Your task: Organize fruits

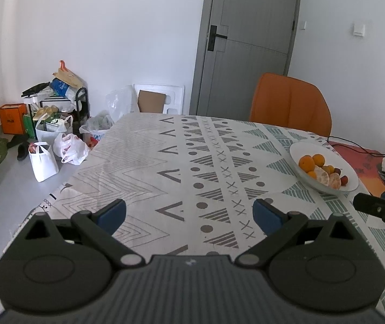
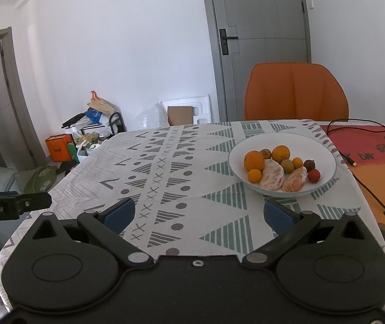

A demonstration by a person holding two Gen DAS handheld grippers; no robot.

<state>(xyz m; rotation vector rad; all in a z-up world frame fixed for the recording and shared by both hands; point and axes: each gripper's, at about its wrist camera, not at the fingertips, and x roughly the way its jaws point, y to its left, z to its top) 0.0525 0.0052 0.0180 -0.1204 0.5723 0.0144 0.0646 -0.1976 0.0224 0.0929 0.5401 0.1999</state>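
Observation:
A white bowl (image 2: 324,148) stands on the patterned tablecloth (image 2: 165,167), right of centre. It holds several fruits: oranges (image 2: 253,161), two peeled citrus pieces (image 2: 272,178), small green-brown fruits (image 2: 287,165) and red ones (image 2: 314,175). My right gripper (image 2: 199,216) is open and empty, low over the cloth, just in front and left of the bowl. My left gripper (image 1: 189,216) is open and empty over the cloth; the bowl (image 1: 300,148) lies far to its right.
An orange chair (image 2: 296,91) stands behind the table by a grey door (image 2: 260,40). A black cable (image 2: 365,186) runs over an orange mat (image 2: 376,162) at the right. Bags and boxes (image 1: 54,124) crowd the floor at the left.

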